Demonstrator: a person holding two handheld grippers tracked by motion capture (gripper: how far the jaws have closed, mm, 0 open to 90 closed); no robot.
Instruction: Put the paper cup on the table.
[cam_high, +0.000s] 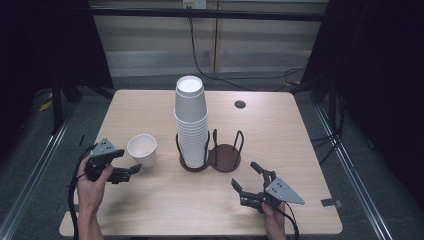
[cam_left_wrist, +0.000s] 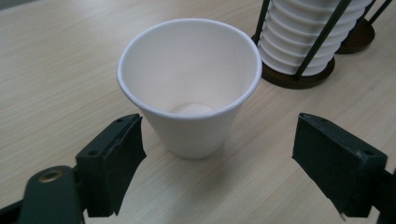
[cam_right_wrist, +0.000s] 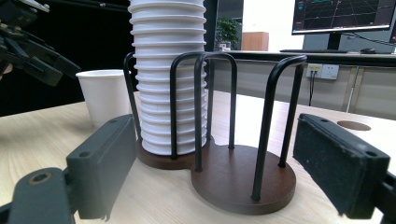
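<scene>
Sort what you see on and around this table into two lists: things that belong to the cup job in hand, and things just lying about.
In the job:
single white cup
stack of white cups
two-bay cup holder
left gripper, open beside the single cup
right gripper, open

Lying about:
round grommet hole
wall socket
monitor

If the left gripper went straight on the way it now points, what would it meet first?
Most likely the single paper cup, upright on the table just ahead of the left gripper, whose jaws stand apart and clear of it. The cup stack lies farther off.
</scene>
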